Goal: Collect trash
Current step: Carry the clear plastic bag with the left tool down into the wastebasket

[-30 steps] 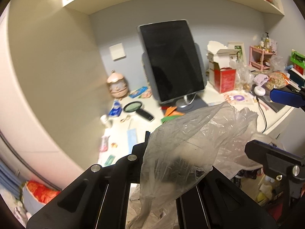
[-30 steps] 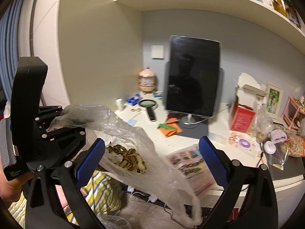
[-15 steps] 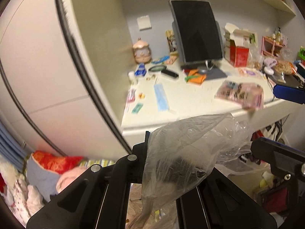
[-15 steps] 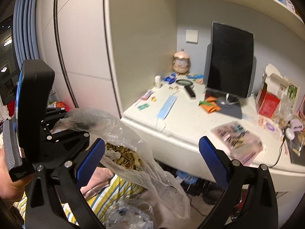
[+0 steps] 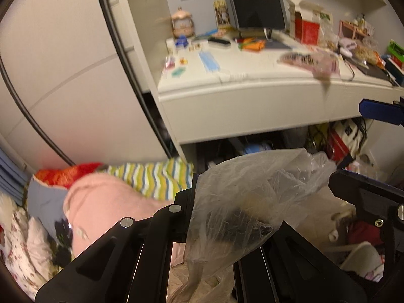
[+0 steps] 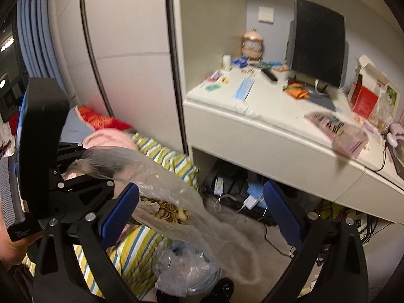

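The left gripper (image 6: 75, 174) pinches the mouth of a clear plastic bag (image 6: 161, 192), jaws closed on the film. The bag sags away from it, with a heap of pale peels or shells (image 6: 164, 208) in its belly. It hangs clear of the desk, over the floor and beside striped bedding (image 6: 161, 156). Below it stands a bin (image 6: 184, 272) lined with crinkled plastic and already holding some rubbish.

The right gripper (image 6: 202, 217) has its blue-padded jaws spread wide and grips nothing; the bag droops between them.

On the desk (image 6: 272, 136), a blue face mask (image 6: 243, 88) lies near the left front corner, orange scraps (image 6: 296, 92) at the monitor's foot, and a printed packet (image 6: 338, 131) overhangs the front edge.

By my reckoning one bag is collected and nearly binned, while the desk litter is yet to be gathered.
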